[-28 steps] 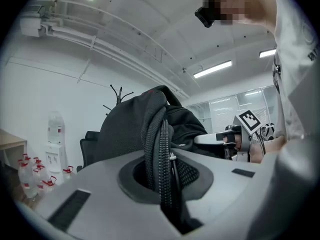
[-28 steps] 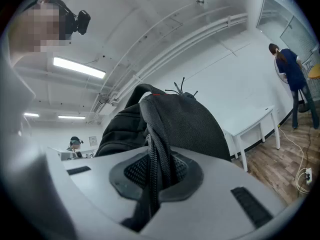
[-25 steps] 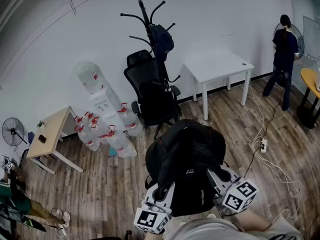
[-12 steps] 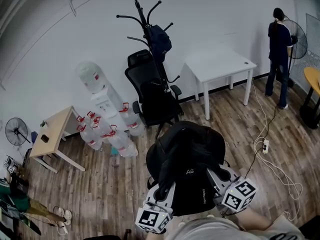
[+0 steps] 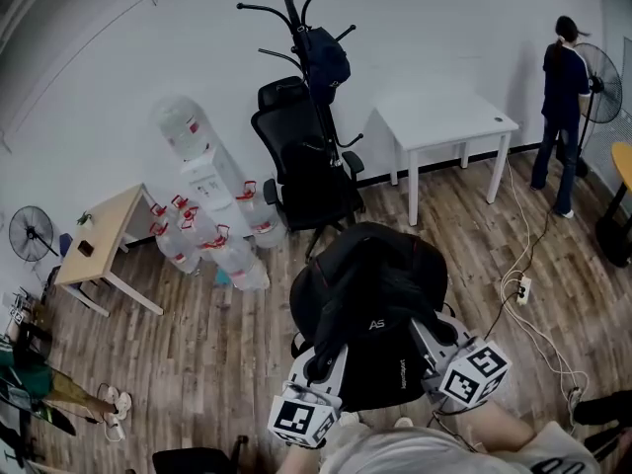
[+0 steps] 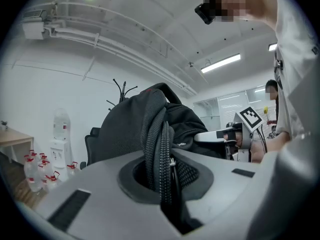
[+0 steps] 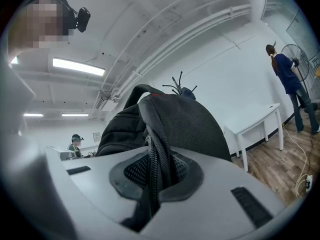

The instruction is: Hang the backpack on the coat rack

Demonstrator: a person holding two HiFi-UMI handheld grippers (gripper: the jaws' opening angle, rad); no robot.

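Fingers [image 6: 95,196]: both pairs closed on backpack [image 5: 370,309] straps.
Risk: strap slips out, backpack drops.
Obstacle: office chair [image 5: 301,166] stands before coat rack [image 5: 293,18], may block approach.

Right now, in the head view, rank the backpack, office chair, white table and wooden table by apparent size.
1. backpack, though it is nearest the camera, which inflates it.
2. office chair and white table, too alike to separate.
3. wooden table.

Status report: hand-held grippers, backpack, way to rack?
Shut on backpack: left hand-held gripper, right hand-held gripper. Backpack not on rack. Maybe in the way: chair.
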